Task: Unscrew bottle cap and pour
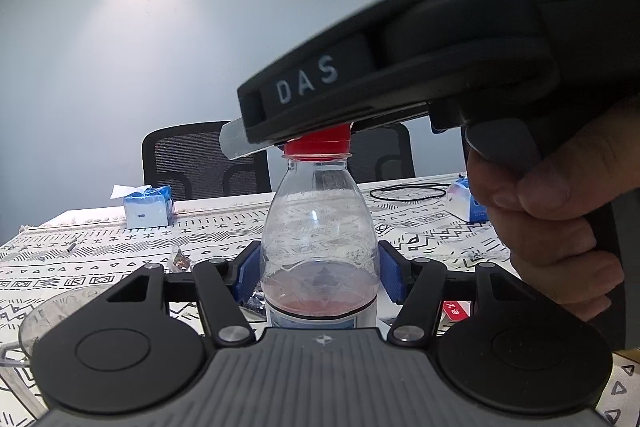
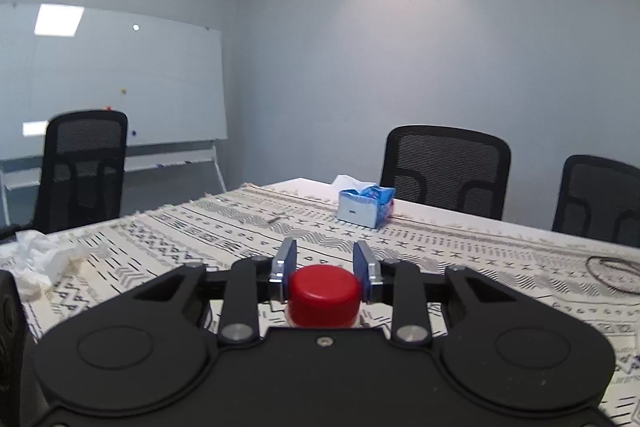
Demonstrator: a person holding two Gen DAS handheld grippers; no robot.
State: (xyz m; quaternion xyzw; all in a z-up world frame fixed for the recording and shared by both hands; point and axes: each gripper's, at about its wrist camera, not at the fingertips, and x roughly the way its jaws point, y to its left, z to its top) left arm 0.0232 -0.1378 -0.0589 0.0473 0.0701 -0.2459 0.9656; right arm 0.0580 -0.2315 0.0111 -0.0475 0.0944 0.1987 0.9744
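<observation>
Bottle point(image 1: 320, 243): standing upright on the patterned desk point(image 1: 100, 247), a little reddish liquid sitting at its bottom.
Left gripper point(image 1: 319, 271): its blue fingers point(image 1: 249, 273) are clenching the bottle's body from 9 and 3 o'clock.
Right gripper point(image 2: 325, 269): its fingers point(image 2: 289, 263) are pinching the red cap point(image 2: 325, 293), at 12 o'clock on the bottle.
Tissue box point(image 1: 147, 207): sitting at 10 o'clock, well apart.

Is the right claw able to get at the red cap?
Yes, it looks so: the right claw already pinches the cap from both sides, while the left claw holds the bottle.
</observation>
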